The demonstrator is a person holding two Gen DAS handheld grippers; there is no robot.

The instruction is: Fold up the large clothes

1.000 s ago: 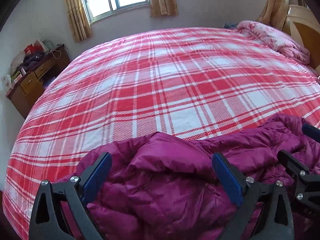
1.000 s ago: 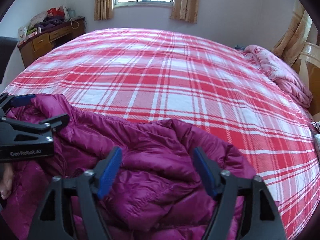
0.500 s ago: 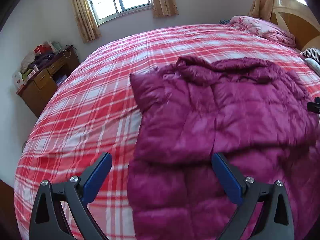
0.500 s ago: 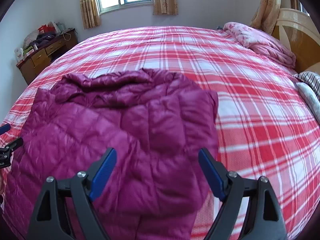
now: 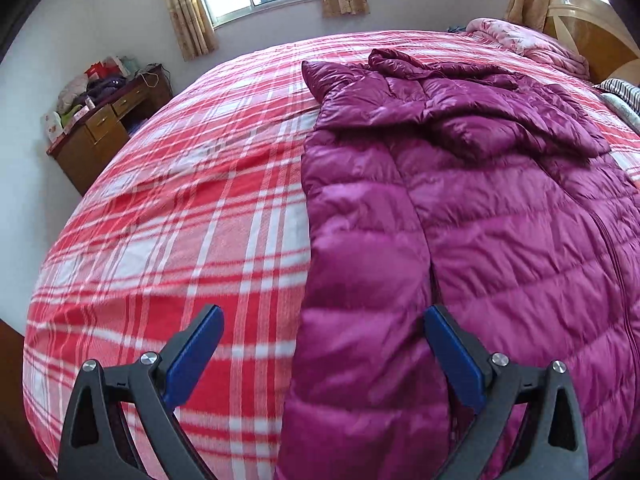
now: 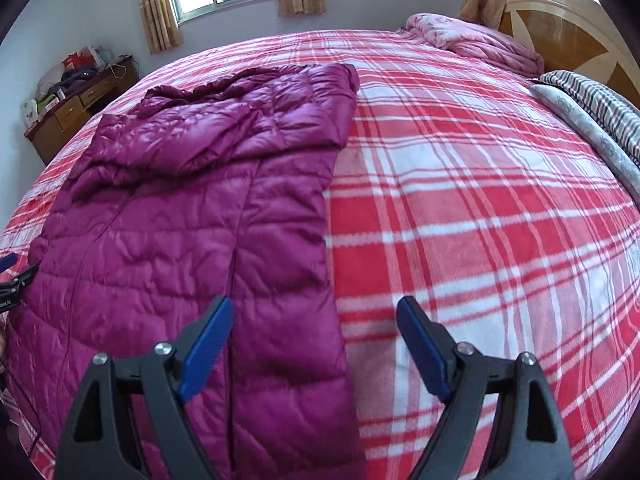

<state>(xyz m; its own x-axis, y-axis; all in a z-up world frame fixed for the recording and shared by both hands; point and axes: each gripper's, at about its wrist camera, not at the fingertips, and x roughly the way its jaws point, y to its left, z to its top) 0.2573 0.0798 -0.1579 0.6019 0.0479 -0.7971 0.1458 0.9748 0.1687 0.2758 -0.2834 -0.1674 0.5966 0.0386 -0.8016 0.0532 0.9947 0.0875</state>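
Across the plaid bed point(image 5: 192, 208) the purple down jacket point(image 5: 480, 220) now lies spread flat; a second ago it was bunched under me. My left gripper point(image 5: 320, 350) and right gripper point(image 6: 314, 344) stand wide open, holding nothing. I think folding can begin.

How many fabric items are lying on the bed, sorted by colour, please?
Magenta: 1, the quilted jacket
Pink floral: 1, the bunched quilt by the headboard
Dark striped: 1, the cloth at the right edge
Pale grey patterned: 1, the cloth beside it
Total: 4, on the red plaid bedspread
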